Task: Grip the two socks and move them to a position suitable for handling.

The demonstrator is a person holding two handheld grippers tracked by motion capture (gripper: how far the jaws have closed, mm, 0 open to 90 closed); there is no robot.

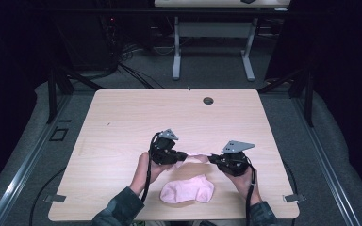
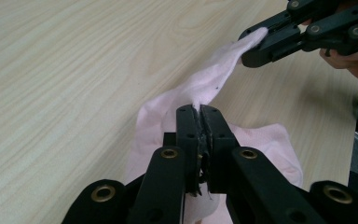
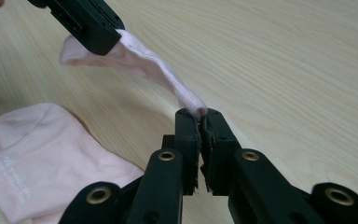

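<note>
Two pink socks are in play, seen first from the high view: one sock (image 1: 197, 157) is stretched in the air between my left gripper (image 1: 183, 155) and my right gripper (image 1: 212, 159), above the light wooden table (image 1: 122, 122). My other sock (image 1: 187, 190) lies flat on the table, just nearer the table's front edge than the stretched one, between my two forearms. A small round hole (image 1: 208, 100) sits near the table's far edge, well apart from the socks.

From the left gripper view, my left gripper (image 2: 198, 112) has its jaws pressed together on one end of the stretched sock (image 2: 205, 84), the fabric pinched at the tips. The sock runs up and away to my right gripper (image 2: 256, 46), which clamps its other end. The lying sock (image 2: 265, 140) shows below, on the table.

From the right gripper view, my right gripper (image 3: 198, 114) is closed tight on a bunched end of the stretched sock (image 3: 158, 70). My left gripper (image 3: 107, 39) clamps the far end. The lying sock (image 3: 32, 149) rests on the table, bearing faint pale lettering that I cannot read.
</note>
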